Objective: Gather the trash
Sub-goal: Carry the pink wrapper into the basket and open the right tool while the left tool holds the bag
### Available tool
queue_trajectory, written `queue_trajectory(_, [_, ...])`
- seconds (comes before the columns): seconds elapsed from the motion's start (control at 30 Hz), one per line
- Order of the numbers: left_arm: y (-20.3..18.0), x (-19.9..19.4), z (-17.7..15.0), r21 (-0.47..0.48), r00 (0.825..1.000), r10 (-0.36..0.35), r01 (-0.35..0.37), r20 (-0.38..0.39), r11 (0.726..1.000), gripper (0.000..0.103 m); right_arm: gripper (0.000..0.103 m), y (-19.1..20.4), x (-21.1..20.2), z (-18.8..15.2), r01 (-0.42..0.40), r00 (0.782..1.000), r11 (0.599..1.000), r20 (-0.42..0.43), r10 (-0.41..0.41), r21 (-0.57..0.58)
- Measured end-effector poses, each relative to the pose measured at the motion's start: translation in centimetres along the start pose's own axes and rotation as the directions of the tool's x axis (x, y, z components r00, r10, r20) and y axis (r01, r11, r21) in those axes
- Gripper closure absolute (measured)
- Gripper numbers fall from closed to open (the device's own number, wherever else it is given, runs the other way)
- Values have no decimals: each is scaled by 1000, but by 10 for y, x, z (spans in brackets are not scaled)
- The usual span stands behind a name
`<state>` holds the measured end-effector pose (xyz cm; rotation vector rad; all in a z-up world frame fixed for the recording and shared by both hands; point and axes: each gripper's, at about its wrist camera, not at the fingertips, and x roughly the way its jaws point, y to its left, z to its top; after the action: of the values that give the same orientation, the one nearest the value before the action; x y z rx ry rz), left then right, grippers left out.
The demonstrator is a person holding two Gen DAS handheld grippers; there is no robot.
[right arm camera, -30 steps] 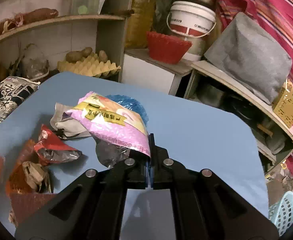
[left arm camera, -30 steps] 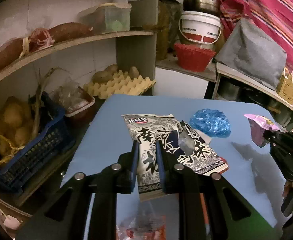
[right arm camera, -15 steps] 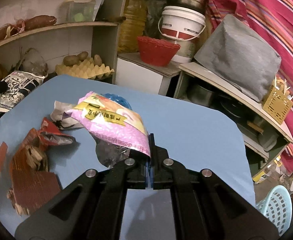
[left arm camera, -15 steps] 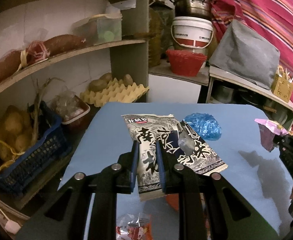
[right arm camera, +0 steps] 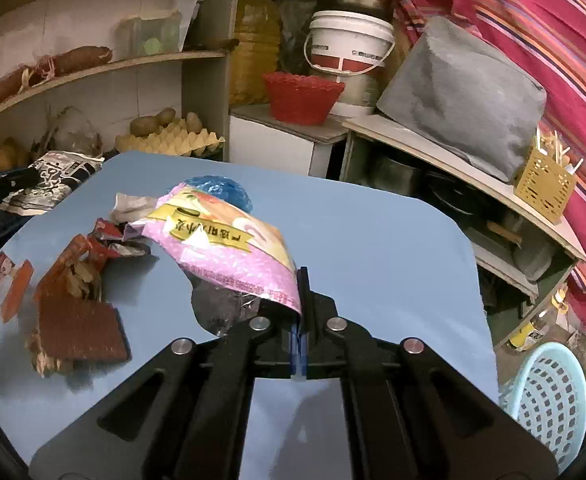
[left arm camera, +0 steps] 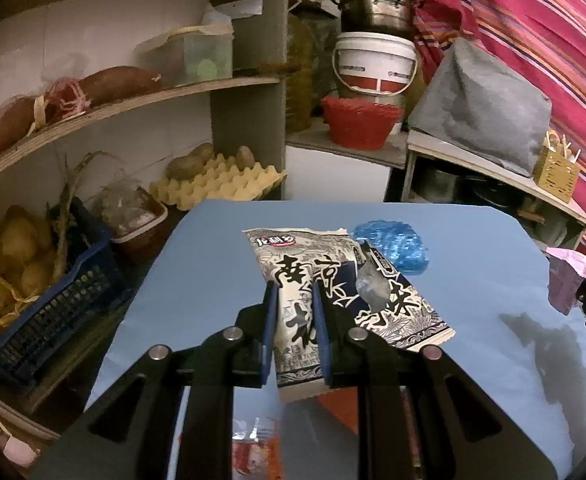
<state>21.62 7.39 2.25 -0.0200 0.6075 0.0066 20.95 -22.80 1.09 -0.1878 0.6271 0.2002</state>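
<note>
Right gripper (right arm camera: 299, 300) pinches crinkly pink plastic snack bag (right arm camera: 229, 256); pale-blue perforated plastic basket (right arm camera: 549, 396) below tabletop's right edge. Left gripper (left arm camera: 295, 320) clamps black-and-white printed wrapper (left arm camera: 325, 280).

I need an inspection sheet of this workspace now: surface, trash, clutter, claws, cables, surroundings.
Surface: blue table, partly littered.
Job's things: black-white bag and pink bag lifted; blue wad, red wrappers and small packet lie on table.
Clutter: nothing seen besides the trash.
Claws: left claw shut on black-white bag; right claw shut on pink bag.
Cables: nothing seen.
Surroundings: shelves with potatoes, egg tray, red basket, pail, light blue basket on floor.
</note>
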Motion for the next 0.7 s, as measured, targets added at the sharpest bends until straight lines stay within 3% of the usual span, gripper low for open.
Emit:
queue_trajectory(0.3, [-88,-25,1,101,996,-87,83,34,991,85,101,-59,-39,-19,60,998,997,10,-61,49])
queue_trajectory(0.43, [-136,-27,-1,117,989,-148,144,27,983,85,101,-106,-59,-38,158,987,985,-20,-157,66])
queue_trajectory(0.53, [-178,-26,-2,122,977,-213,210,11,970,85,101,-145,-75,-56,241,970,965,-52,-237,99])
queue_trajectory(0.7, [-243,-24,-8,176,961,-275,271,0,946,84,101,-211,-101,-94,387,920,909,-133,-368,158])
